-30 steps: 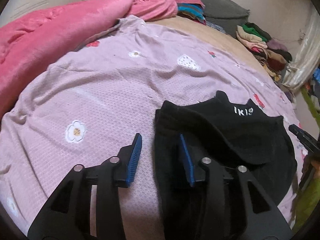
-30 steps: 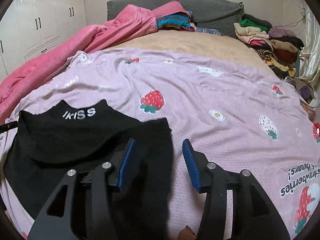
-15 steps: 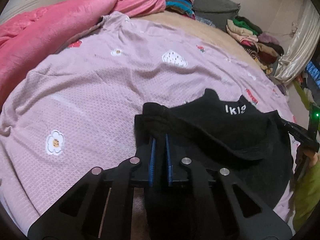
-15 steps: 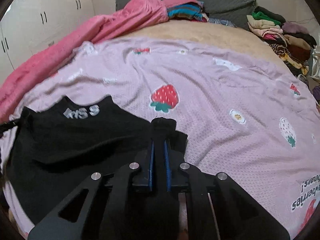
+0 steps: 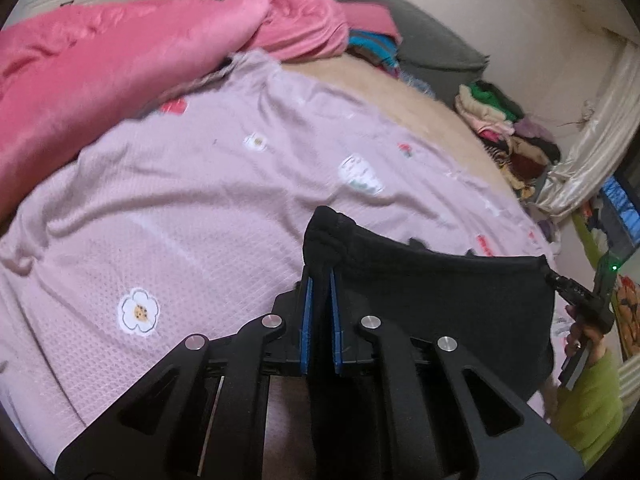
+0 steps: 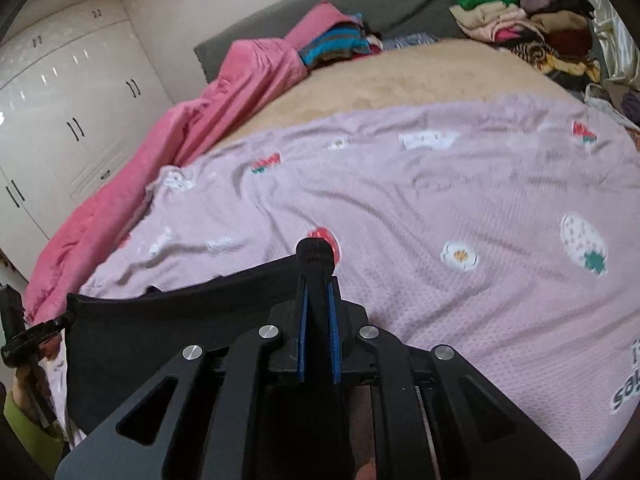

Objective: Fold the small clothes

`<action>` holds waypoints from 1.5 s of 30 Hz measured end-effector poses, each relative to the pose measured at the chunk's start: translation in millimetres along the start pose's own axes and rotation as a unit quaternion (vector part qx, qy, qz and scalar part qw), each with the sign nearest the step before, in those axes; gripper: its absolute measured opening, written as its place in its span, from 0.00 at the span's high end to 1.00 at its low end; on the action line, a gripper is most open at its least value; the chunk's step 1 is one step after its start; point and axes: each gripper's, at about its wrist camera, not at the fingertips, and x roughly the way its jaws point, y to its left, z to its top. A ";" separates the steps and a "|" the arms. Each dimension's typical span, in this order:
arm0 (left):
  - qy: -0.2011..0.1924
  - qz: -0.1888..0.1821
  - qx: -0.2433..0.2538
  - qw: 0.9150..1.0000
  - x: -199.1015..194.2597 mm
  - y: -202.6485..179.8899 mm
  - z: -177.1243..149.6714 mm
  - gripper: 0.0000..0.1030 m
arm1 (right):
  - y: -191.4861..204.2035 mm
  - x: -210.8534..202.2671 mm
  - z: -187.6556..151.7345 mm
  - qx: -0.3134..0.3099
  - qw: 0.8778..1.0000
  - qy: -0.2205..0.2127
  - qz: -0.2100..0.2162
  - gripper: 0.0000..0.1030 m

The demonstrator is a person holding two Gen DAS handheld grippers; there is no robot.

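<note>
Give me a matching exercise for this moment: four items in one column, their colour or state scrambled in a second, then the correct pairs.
Items
1. left gripper
2. black garment
3. bedspread
4. quilt

Descriptions
A. pink, bunched along the bed's edge
B. lilac with flower and strawberry prints
C. shut on a bunched corner of cloth
D. stretched between both grippers

Pairs: 1-C, 2-D, 3-B, 4-A

The right gripper likewise clamps the garment's other corner.

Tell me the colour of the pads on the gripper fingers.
Blue pads on black fingers, clearest in the right wrist view, clamped on the black garment.
</note>
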 end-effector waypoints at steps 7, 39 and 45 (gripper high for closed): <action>0.019 0.023 -0.002 1.000 19.1 5.6 -10.5 0.98 | -2.8 20.7 -11.9 0.001 0.999 0.015 -0.029 0.92; 0.076 -0.021 -0.046 0.996 -23.7 -19.3 -113.7 0.60 | -1.5 -54.7 -110.2 -0.012 0.997 0.080 -0.006 0.85; 0.075 -0.017 -0.034 0.996 -31.8 -25.2 -117.6 0.87 | 2.9 -77.1 -109.6 -0.027 0.998 0.053 -0.022 0.93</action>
